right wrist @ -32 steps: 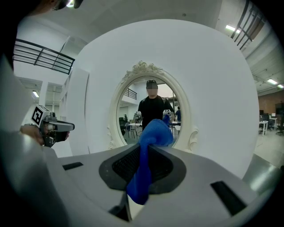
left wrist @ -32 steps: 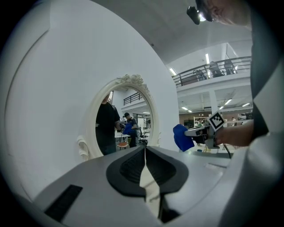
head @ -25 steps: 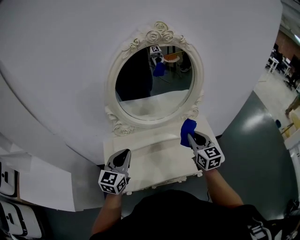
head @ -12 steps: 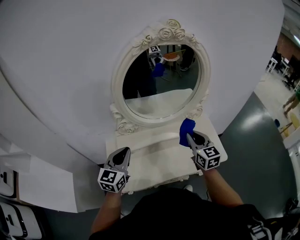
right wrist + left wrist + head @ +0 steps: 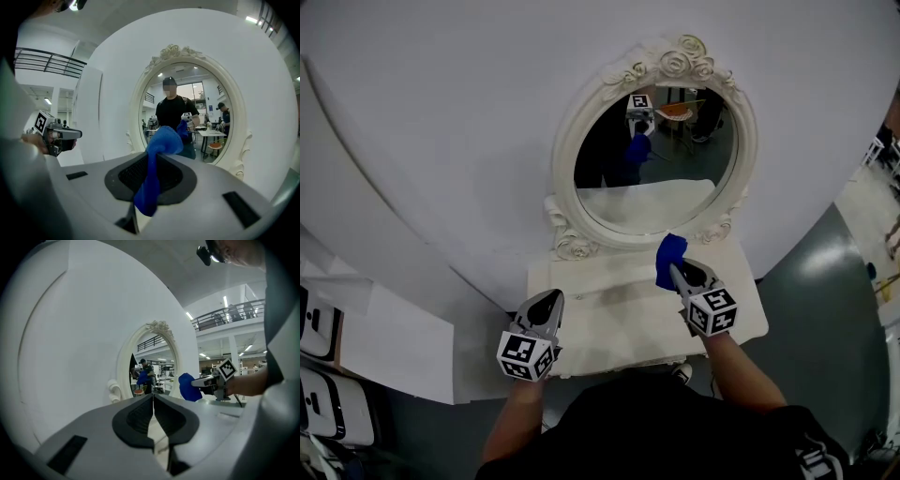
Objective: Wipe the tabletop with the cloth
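Observation:
A blue cloth point(image 5: 669, 256) is pinched in my right gripper point(image 5: 677, 270), which hovers over the back right of the white tabletop point(image 5: 623, 323), just below the mirror frame. In the right gripper view the cloth point(image 5: 156, 173) bunches up above the jaws and hangs down between them. From the left gripper view the cloth point(image 5: 189, 386) shows at the right, in front of the mirror. My left gripper point(image 5: 549, 304) is over the table's front left corner, its jaws point(image 5: 153, 413) closed together with nothing in them.
An oval mirror in an ornate white frame point(image 5: 565, 178) stands at the back of the small table, against a curved white wall point(image 5: 441, 141). The table's front edge point(image 5: 609, 364) is close to the person's body. Grey floor point(image 5: 834, 281) lies to the right.
The head view has shifted, so mirror and table sit further right and higher. Both grippers keep their places over the table; the cloth stays in the right one.

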A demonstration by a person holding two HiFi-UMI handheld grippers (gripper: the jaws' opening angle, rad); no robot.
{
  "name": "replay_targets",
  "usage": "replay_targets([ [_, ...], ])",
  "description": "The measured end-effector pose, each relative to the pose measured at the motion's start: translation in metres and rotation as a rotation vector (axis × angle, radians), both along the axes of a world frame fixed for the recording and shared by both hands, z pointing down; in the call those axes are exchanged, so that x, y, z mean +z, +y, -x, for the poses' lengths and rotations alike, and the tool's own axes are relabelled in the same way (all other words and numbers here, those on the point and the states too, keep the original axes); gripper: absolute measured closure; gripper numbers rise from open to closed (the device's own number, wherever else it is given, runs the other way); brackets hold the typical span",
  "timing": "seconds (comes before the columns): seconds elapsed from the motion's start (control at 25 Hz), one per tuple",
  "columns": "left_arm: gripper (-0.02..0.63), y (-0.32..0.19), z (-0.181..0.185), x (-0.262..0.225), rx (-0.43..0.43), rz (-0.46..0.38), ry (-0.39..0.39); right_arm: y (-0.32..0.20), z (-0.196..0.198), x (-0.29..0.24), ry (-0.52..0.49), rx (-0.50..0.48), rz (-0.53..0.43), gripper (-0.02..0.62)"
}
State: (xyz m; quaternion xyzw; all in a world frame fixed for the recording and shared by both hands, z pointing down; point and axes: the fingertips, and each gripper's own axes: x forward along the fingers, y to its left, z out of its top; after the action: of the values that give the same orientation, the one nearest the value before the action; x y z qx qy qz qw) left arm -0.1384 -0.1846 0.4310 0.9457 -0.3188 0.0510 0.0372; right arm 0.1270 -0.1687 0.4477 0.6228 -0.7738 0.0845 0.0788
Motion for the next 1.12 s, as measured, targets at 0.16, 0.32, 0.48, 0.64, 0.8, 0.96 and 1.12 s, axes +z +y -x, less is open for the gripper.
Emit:
replay_targets([
  [0.16, 0.594, 0.0, 0.015, 0.005, -0.055, 0.008, -0.014, -0.022, 0.027, 0.015, -0.034, -0.083, 0.03, 0.557],
  [0.32, 0.593, 0.001, 0.038, 0.009, -0.126, 0.014, -0.014, -0.044, 0.066, 0.031, -0.054, -0.189, 0.072, 0.557],
  [0.48, 0.594, 0.009, 0.063, 0.016, -0.195, 0.027, -0.018, -0.062, 0.116, 0.054, -0.069, -0.298, 0.132, 0.557],
  [0.64, 0.594, 0.021, 0.092, 0.026, -0.27, 0.046, -0.027, -0.075, 0.176, 0.083, -0.086, -0.413, 0.194, 0.557],
  [0.8, 0.594, 0.034, 0.123, 0.037, -0.341, 0.073, -0.036, -0.085, 0.236, 0.121, -0.122, -0.508, 0.275, 0.557],
  [0.96, 0.594, 0.045, 0.152, 0.043, -0.395, 0.086, -0.04, -0.09, 0.298, 0.156, -0.18, -0.59, 0.348, 0.557],
  [1.12, 0.594, 0.054, 0.175, 0.05, -0.453, 0.1, -0.039, -0.092, 0.351, 0.199, -0.203, -0.653, 0.452, 0.555],
])
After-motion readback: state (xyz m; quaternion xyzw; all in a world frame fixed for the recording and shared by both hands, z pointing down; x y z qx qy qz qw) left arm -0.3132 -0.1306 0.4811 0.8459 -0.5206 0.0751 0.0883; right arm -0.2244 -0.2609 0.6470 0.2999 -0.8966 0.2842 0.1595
